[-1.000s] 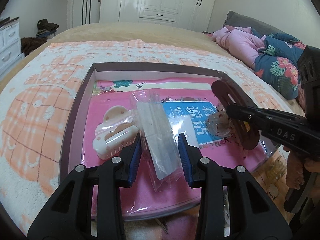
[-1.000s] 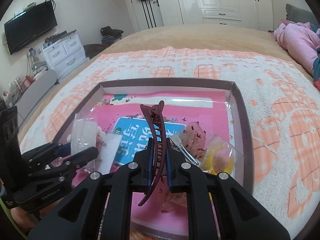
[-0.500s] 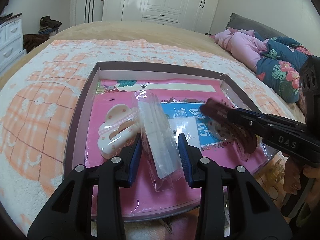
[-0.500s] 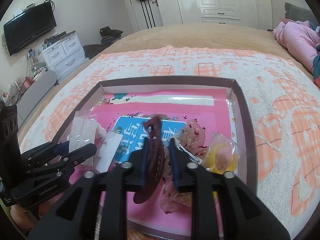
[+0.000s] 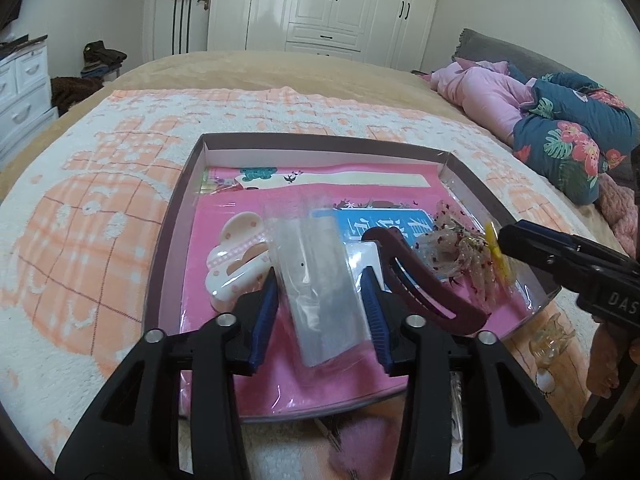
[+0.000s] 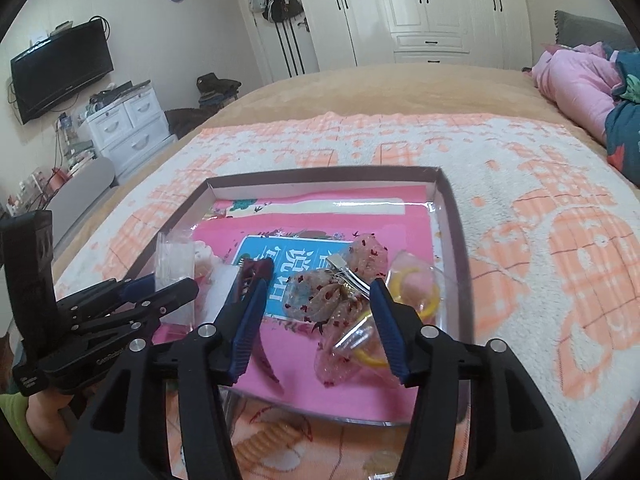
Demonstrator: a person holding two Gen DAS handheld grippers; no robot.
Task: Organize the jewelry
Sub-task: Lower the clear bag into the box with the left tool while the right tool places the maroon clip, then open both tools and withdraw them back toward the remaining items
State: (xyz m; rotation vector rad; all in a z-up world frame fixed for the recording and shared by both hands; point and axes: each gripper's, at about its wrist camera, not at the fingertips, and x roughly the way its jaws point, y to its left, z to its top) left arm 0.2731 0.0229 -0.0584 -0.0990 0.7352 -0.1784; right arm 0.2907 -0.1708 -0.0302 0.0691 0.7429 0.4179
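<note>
A shallow brown-rimmed box [image 5: 180, 208] with a pink liner lies on the bed. My left gripper [image 5: 318, 280] is shut on a clear plastic bag [image 5: 316, 276] over the box. A maroon hair clip [image 5: 424, 284] lies loose in the box to its right; it also shows in the right wrist view [image 6: 256, 270]. My right gripper [image 6: 318, 308] is open and empty above a speckled clear hair clip [image 6: 336, 292] and a yellow ring [image 6: 416, 284]. A white and pink claw clip [image 5: 234, 264] lies in the box at the left.
A peach and white blanket [image 5: 88, 216] covers the bed around the box [image 6: 452, 216]. A clear amber clip [image 5: 550, 344] lies on the blanket outside the box's right corner. Pink and floral bedding [image 5: 560, 120] is piled at the far right. White drawers [image 6: 128, 124] stand left.
My right gripper has opened and let go of the maroon hair clip, which now lies in the box. The gripper has drawn back to the right. My left gripper still holds the bag.
</note>
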